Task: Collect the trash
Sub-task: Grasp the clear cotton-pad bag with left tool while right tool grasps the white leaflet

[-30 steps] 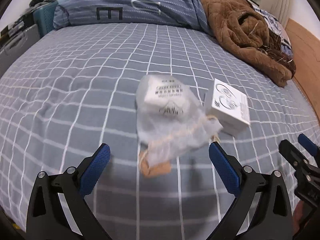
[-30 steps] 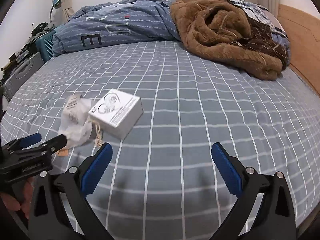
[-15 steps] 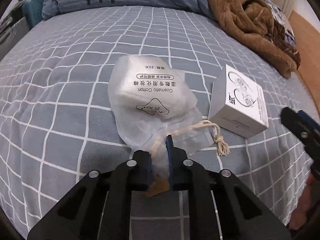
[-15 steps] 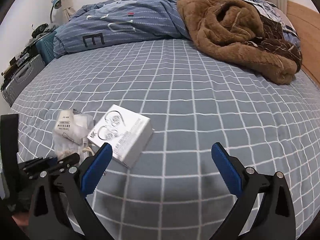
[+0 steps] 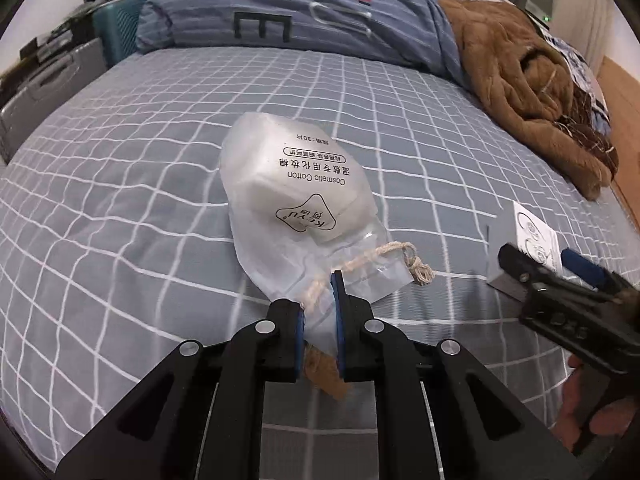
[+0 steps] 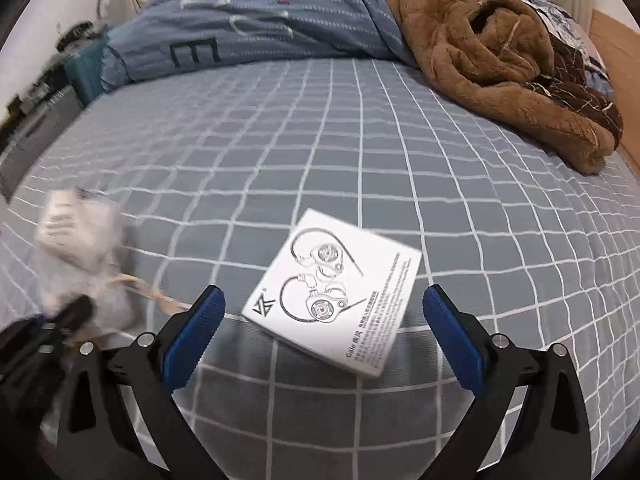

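A: How many pieces are lying on the bed (image 5: 120, 184)?

B: Two. The left gripper (image 5: 319, 312) is pinching the cotton-pad bag (image 5: 296, 200) by its neck; the earphone box (image 6: 334, 292) is sitting between the right gripper's (image 6: 324, 320) spread fingers.

A: Anything unclear?

B: In the right view the bag is blurring. A brown blanket (image 6: 500, 56) is lying beyond.

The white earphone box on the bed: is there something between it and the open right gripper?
Nothing visible. The white cardboard earphone box lies flat on the grey checked bedsheet, just ahead of the open right gripper. The translucent cotton-pad bag lies well aside.
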Motion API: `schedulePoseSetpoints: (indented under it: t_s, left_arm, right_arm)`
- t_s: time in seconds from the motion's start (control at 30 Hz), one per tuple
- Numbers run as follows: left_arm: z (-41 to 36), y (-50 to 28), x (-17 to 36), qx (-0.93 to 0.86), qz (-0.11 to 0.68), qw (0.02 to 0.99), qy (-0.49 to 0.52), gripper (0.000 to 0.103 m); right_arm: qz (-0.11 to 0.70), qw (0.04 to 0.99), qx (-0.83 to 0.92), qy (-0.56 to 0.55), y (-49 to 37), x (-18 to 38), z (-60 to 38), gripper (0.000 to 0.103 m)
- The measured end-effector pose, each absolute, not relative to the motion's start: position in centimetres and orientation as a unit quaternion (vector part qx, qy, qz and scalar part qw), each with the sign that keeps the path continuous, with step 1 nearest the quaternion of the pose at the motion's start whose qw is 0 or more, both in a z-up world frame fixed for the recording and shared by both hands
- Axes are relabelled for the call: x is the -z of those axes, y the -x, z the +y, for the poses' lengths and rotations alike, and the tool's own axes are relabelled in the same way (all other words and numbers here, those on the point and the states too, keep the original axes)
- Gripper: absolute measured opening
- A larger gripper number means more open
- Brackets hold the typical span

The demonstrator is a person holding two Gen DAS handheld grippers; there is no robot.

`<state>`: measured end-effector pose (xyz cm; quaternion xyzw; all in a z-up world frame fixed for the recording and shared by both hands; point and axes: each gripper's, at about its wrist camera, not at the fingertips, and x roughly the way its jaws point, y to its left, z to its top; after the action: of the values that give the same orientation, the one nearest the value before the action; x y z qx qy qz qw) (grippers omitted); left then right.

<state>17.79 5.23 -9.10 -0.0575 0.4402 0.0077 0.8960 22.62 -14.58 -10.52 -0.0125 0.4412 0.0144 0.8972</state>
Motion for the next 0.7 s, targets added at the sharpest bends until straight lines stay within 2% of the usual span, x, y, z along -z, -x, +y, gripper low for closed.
schedulePoseSetpoints:
  t_s: [0.13,0.2,0.7]
  left_arm:
    - [5.8,-17.7,9.0,-0.008,0.44,0.896,0.059,0.011]
    - [5.7,-17.9,8.9,-0.007,0.438,0.897,0.059,0.011]
    - [4.7,-17.6,8.4,0.002,0.435,0.899,0.055,0.011]
  right_arm:
    - [0.457,0.889,-0.002,-0.001,-23.3,11.9,-14.5,0.095]
    - [0.451,0.892,0.002,-0.011,-23.2,12.0,-14.7,0.075]
    - [0.428,0.903,-0.016,-0.014,-21.6,9.2,-15.4,0.075]
